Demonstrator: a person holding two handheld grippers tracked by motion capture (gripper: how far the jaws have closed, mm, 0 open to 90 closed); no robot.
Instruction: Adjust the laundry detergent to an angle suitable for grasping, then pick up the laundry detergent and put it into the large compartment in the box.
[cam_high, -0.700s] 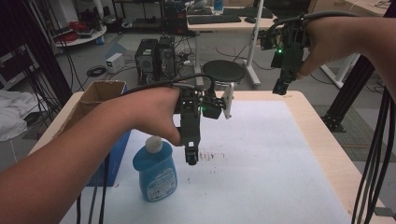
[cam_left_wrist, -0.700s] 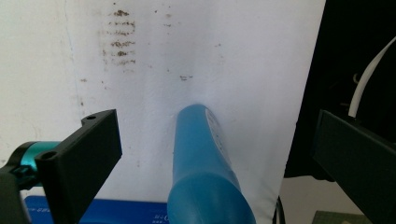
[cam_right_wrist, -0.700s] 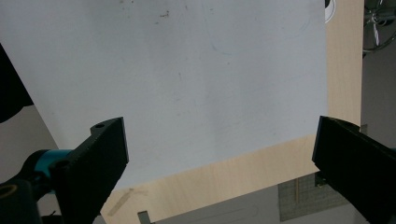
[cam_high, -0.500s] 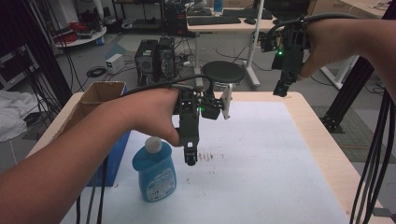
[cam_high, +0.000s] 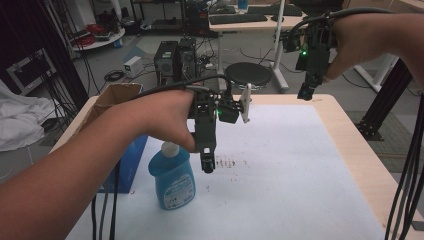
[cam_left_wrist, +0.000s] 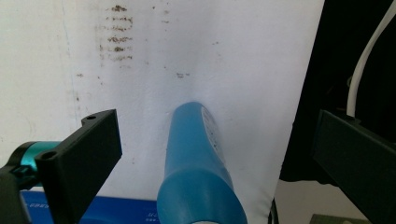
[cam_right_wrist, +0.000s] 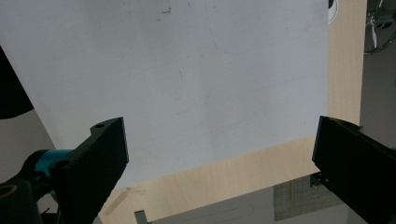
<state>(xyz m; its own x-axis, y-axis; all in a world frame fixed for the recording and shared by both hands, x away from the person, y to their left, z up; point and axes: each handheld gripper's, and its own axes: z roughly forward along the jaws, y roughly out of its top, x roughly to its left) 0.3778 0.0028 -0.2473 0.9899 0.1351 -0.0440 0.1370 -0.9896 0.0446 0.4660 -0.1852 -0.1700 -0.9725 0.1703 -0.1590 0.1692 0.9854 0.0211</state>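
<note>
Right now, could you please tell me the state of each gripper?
Left gripper: open, holding nothing, poised above the blue bottle.
Right gripper: open, holding nothing, raised over the table's far edge.

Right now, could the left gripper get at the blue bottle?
Probably yes. The left gripper hangs just beside the blue bottle, jaws wide open, and in its own view the bottle lies below between them with nothing in the way.

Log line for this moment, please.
left tongs: open, above blue bottle, no contact | right tongs: open, raised at far table edge, empty
</note>
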